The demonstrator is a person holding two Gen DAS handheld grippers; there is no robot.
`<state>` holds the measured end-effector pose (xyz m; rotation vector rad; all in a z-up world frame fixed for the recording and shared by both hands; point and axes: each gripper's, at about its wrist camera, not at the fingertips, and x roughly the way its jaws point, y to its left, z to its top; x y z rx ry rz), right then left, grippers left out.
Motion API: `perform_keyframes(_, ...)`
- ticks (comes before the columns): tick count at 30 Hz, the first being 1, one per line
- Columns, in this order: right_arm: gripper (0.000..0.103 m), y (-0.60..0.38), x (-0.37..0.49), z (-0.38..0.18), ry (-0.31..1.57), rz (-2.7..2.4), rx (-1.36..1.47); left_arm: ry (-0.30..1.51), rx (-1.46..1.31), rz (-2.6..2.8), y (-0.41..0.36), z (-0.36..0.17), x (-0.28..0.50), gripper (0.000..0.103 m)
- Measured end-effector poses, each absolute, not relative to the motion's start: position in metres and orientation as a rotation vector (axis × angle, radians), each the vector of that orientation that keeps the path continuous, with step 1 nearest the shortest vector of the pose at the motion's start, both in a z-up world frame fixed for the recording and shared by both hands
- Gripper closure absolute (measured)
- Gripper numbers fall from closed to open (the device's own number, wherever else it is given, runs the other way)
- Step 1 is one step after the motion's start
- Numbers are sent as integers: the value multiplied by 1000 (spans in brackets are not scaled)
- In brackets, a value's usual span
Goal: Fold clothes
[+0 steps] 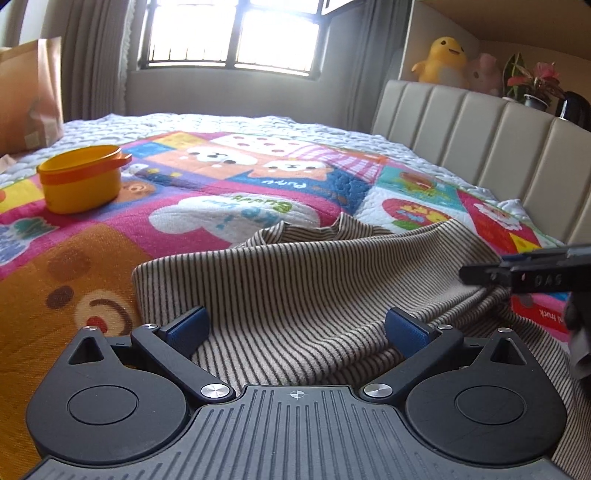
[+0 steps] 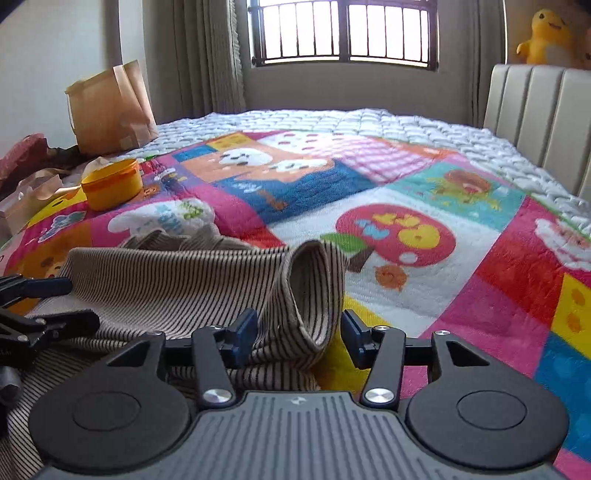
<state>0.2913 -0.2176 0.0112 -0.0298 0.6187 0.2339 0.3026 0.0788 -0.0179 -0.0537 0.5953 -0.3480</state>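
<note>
Two low wrist views close over the bed [image 1: 221,177], both facing the window [image 1: 229,33], sharing the striped garment [image 2: 177,280].

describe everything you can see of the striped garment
The striped garment is a ribbed knit in beige with thin dark stripes. It lies rumpled on the cartoon quilt, partly folded. A rolled edge stands up between the open right gripper pads. The open left gripper sits over its near part.
</note>
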Motion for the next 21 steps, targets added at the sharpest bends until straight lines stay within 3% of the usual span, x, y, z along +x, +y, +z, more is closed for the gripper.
perform_keyframes(5,54,-205,299,39,545,275,7,594,-49,-346,78,-18,302,0)
perform_keyframes(11,54,-203,340,-8,712,260,84,591,-49,-349,79,-18,301,0)
perform_keyframes(21,52,-189,295,2,625,275,-43,594,-71,-354,81,-19,303,0)
